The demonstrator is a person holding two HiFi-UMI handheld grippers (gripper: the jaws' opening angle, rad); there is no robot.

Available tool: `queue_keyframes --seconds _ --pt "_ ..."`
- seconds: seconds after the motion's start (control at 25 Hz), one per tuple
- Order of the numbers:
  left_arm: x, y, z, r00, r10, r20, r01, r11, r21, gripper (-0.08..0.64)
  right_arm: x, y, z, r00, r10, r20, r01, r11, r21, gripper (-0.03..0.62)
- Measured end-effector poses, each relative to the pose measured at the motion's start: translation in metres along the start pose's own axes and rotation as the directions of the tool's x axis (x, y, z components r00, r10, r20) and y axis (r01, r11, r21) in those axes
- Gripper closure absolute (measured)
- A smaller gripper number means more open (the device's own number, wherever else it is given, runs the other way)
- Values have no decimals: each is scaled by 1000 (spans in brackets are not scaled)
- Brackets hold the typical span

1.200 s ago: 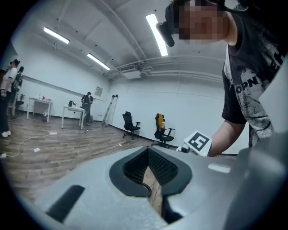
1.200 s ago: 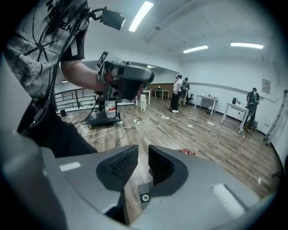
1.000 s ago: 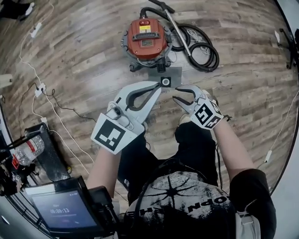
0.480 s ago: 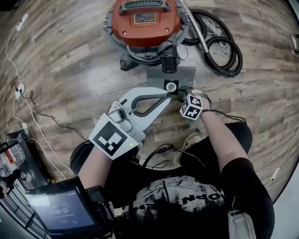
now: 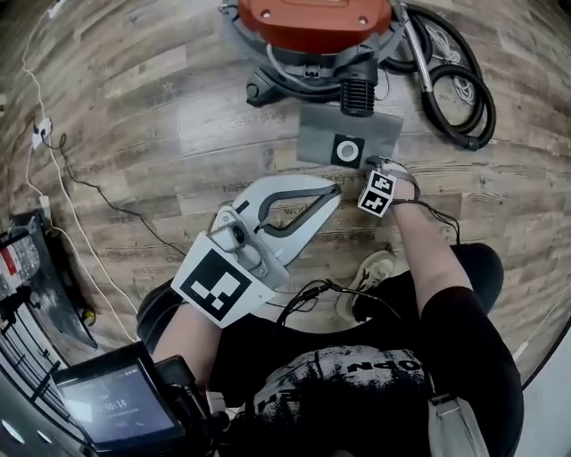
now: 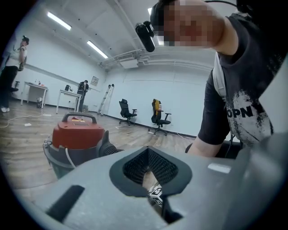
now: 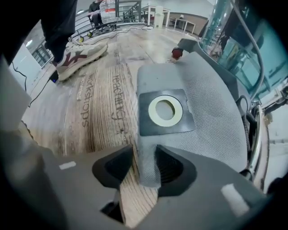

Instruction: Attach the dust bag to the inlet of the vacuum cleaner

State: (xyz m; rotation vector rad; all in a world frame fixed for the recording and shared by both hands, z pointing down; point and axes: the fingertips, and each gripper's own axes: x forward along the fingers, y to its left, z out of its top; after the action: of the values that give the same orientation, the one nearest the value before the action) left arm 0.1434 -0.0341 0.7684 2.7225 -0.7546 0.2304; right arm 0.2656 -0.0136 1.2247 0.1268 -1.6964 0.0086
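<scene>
Red-drum vac [image 5: 303,18] on wood floor [image 5: 161,134]; grey fabric dust bag [image 5: 317,134] flat just in front, unattached. Both grippers just dropped floorward. R gripper [image 7: 137,170]: jaws narrowing round bag's near edge, not pinched yet, so pickup likely next. L gripper [image 5: 335,189] clenched, empty.

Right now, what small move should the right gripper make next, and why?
Probably finish closing the right gripper on the dust bag. Its jaws have just been closing but stand apart, with the bag's near edge between them and bare floor visible beside it, so nothing is gripped yet.
</scene>
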Motion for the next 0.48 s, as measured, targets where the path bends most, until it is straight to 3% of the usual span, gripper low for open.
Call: queue_keyframes --seconds 0.12,0.24,0.4,0.48 --pt "-4 -5 -7 999 -2 -43 3 1000 30 560 1 -8 2 999 -39 -15 39 999 -26 494" --pt "-6 -7 -12 996 0 -87 7 997 80 560 -7 -5 2 999 -6 -33 2 993 -119 580" --pt "-8 -10 -7 994 -3 -107 17 992 122 560 -49 -17 6 997 60 -39 -69 954 -293 584" --pt "-7 -12 -6 993 -6 -117 22 990 137 560 -75 -26 13 994 109 -28 -112 936 -333 584"
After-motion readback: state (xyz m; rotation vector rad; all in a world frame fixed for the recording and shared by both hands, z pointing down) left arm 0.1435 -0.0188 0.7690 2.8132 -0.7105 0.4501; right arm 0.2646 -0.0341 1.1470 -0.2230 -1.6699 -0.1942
